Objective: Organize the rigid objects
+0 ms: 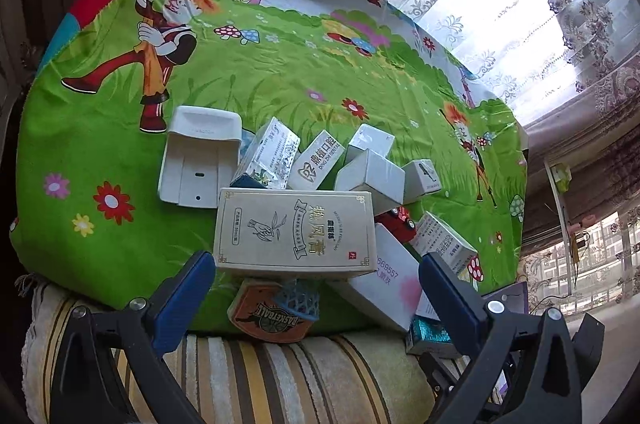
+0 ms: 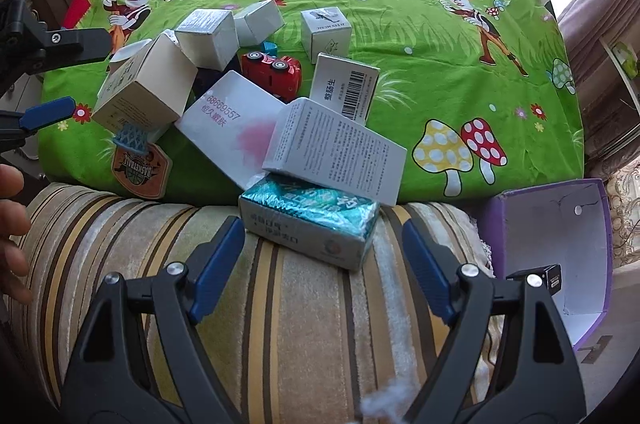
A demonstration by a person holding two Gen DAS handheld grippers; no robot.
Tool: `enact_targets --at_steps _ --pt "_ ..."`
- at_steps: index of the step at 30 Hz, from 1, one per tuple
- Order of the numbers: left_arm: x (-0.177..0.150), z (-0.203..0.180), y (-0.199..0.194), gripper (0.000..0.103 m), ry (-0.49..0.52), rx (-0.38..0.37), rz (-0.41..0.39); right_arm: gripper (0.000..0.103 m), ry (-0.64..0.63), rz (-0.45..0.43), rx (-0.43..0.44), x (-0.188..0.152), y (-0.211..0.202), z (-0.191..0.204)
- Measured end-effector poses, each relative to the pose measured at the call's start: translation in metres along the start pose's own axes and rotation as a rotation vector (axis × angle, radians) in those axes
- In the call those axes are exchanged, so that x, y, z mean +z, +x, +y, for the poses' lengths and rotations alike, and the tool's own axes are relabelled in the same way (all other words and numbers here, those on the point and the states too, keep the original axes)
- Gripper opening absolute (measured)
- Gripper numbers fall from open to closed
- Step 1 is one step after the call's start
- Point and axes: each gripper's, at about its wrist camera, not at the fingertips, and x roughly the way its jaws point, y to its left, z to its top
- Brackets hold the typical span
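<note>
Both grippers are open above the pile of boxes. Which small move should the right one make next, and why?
Probably lower the right gripper onto the teal foil box and close. That box lies nearest, between the open jaws, on the striped cushion, and the purple bin stands just to its right.

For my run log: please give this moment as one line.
left tool: open, facing beige box | right tool: open, before teal box | purple bin: nearly empty

Jumbled boxes [image 1: 295, 230], red toy car [image 2: 272, 69]
</note>
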Motion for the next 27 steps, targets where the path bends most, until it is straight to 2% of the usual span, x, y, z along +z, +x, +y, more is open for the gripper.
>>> enact_targets --at_steps 8,13,20,24,27 --pt "0.002 0.005 0.014 0.103 -0.022 -0.005 0.036 0.083 -0.021 0.029 -0.011 0.003 0.011 0.009" --pt "0.003 0.003 0.021 0.103 -0.007 0.017 0.030 0.083 -0.023 0.055 -0.009 0.003 0.020 0.010" --pt "0.005 0.011 0.027 0.103 -0.044 0.041 0.030 0.081 -0.028 0.054 -0.004 0.003 0.023 0.010" --pt "0.003 0.013 0.028 0.103 -0.066 0.011 0.019 0.079 -0.034 0.035 -0.002 0.001 0.019 0.012" --pt "0.002 0.010 0.027 0.103 -0.039 0.020 0.009 0.079 -0.037 0.016 0.015 -0.001 0.013 0.012"
